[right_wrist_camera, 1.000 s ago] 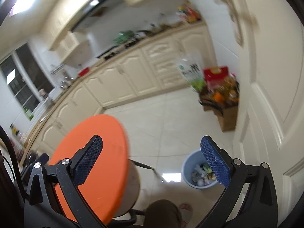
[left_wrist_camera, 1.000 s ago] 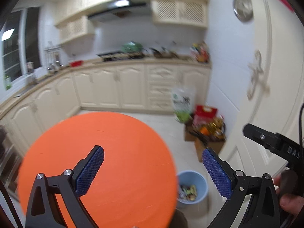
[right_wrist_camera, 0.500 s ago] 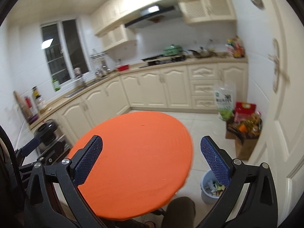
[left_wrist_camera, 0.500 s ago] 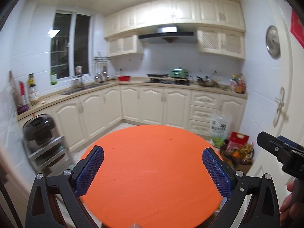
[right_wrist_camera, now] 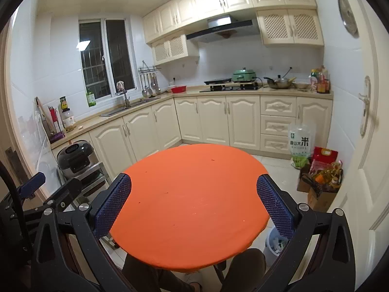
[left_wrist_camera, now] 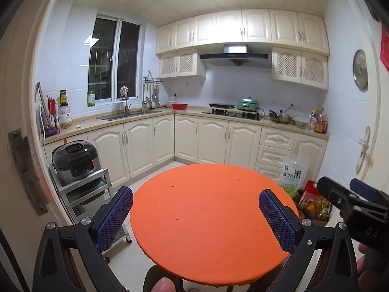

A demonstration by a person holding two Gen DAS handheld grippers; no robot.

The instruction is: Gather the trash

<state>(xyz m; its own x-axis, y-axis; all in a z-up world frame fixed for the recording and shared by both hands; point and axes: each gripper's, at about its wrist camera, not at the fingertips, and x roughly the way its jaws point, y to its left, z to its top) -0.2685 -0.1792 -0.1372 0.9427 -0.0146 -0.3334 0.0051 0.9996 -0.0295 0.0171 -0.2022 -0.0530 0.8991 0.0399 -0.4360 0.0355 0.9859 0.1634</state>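
Note:
A round orange table (left_wrist_camera: 209, 214) fills the near middle of both views; its top (right_wrist_camera: 189, 199) is bare. My left gripper (left_wrist_camera: 195, 220) is open and empty above the table's near edge. My right gripper (right_wrist_camera: 193, 205) is open and empty over the table too; it shows at the right edge of the left wrist view (left_wrist_camera: 352, 202). A light blue trash bin (right_wrist_camera: 276, 242) with wrappers inside stands on the floor under the table's right edge, partly hidden by my right fingers (right_wrist_camera: 274, 206).
Cream kitchen cabinets (left_wrist_camera: 206, 138) run along the back and left. A rice cooker on a metal rack (left_wrist_camera: 77, 165) stands at left. A rice bag (right_wrist_camera: 300, 146) and a cardboard box of groceries (right_wrist_camera: 321, 182) sit by the white door (right_wrist_camera: 364, 121) at right.
Both grippers have tilted up and pulled back from looking down at the floor and bin to facing level over the table. Both stayed open.

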